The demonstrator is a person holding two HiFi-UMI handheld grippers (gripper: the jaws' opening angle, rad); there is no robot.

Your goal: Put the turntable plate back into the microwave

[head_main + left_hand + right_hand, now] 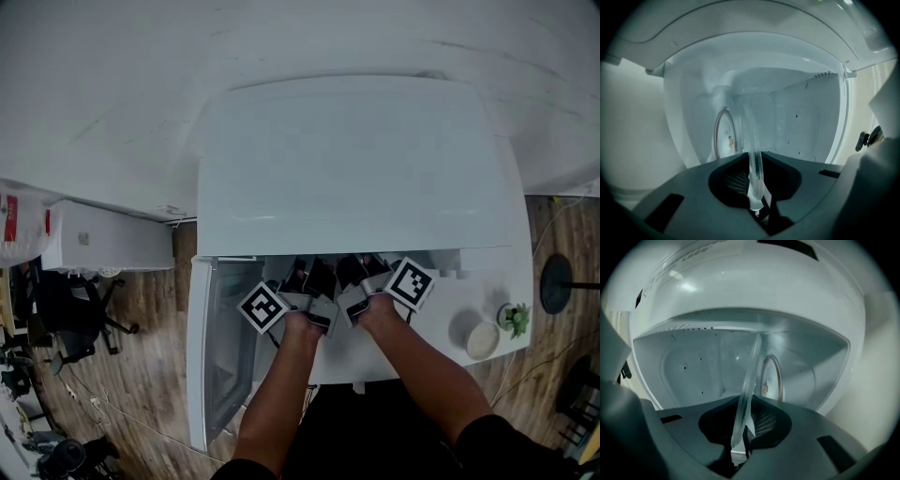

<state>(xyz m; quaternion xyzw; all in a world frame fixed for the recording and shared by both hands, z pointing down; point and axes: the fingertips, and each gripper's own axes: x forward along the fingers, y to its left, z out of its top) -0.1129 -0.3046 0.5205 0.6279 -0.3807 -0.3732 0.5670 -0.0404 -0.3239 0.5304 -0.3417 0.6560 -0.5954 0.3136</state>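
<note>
The white microwave [356, 169] is seen from above, its door [220, 352] swung open to the left. Both grippers sit side by side at its opening. The clear glass turntable plate [754, 168] stands edge-on between the jaws of my left gripper [757, 190], which is shut on its rim. My right gripper [742, 430] is shut on the same plate's [746, 399] rim. The plate reaches into the white cavity [806, 117], tilted close to upright in both gripper views. In the head view, the left gripper [309, 277] and right gripper [363, 273] hide the plate.
A round ring-like part [771, 377] shows deep inside the cavity. Right of the microwave, the white counter [441, 314] carries a small white bowl [483, 339] and a little green plant [515, 319]. An office chair [66, 319] stands on the wooden floor at the left.
</note>
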